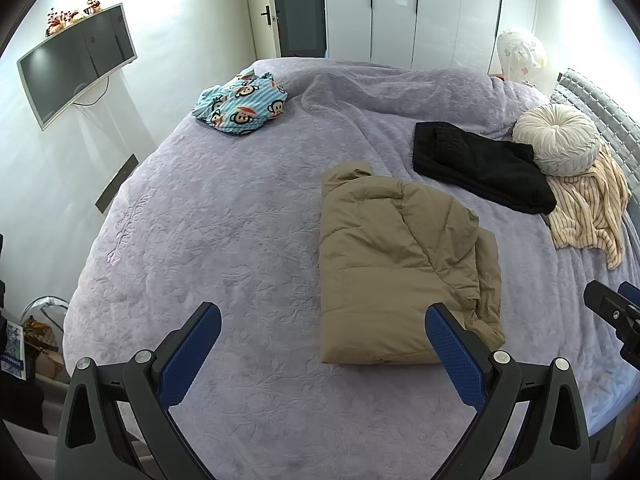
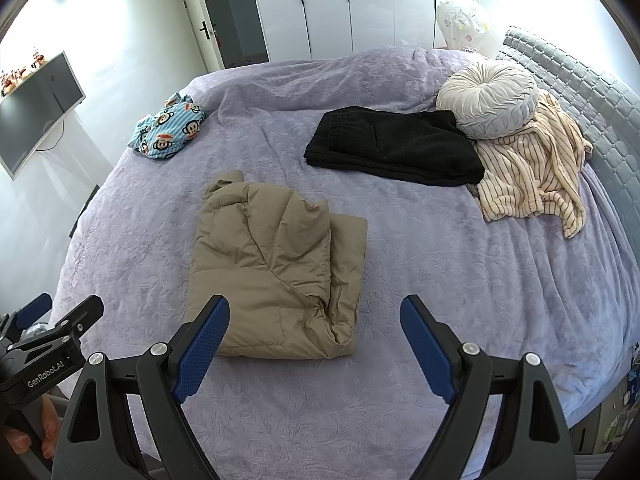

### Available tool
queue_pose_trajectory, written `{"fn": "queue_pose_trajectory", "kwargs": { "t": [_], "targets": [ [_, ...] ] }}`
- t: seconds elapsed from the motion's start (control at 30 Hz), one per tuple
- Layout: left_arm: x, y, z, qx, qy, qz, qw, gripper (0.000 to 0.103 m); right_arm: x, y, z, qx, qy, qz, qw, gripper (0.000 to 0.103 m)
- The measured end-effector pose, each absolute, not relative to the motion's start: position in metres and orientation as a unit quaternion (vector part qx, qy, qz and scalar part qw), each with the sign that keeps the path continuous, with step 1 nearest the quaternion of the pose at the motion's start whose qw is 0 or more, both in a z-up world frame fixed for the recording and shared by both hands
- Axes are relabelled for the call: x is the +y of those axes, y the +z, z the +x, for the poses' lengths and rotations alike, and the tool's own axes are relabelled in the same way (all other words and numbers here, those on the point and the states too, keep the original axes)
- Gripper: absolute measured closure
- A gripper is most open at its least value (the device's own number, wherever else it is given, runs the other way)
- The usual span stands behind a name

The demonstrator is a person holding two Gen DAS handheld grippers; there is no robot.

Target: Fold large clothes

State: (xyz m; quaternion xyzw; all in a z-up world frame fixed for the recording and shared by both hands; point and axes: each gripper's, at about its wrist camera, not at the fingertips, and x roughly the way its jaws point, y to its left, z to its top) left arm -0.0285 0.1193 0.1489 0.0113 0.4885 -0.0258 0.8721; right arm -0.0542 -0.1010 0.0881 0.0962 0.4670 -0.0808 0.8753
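Left tongs (image 1: pixel 322 328) and right tongs (image 2: pixel 314 320): both agape, empty, hovering at near bed (image 1: pixel 224 216) edge. Folded tan puffer jacket (image 2: pixel 276 272): just beyond, between both, long axis running near-to-far.

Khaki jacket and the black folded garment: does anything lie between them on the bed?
Nothing: between the khaki jacket and the black folded garment only bare purple bedspread shows, clearest in the right wrist view.

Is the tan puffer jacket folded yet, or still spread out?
Folded: the tan puffer jacket lies as a compact layered rectangle on the bed, sleeves tucked in.
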Motion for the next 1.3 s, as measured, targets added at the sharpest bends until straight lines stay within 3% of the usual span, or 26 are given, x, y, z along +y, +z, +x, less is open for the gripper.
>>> {"fn": "queue_pose_trajectory", "kwargs": {
  "t": [1.3],
  "targets": [
    [0.1174, 0.1512, -0.0255, 0.487, -0.026, 0.015, 0.873, 0.001, -0.1009, 0.0884, -0.0533, 0.466, -0.078, 0.098, 0.876, 0.014]
  ]
}}
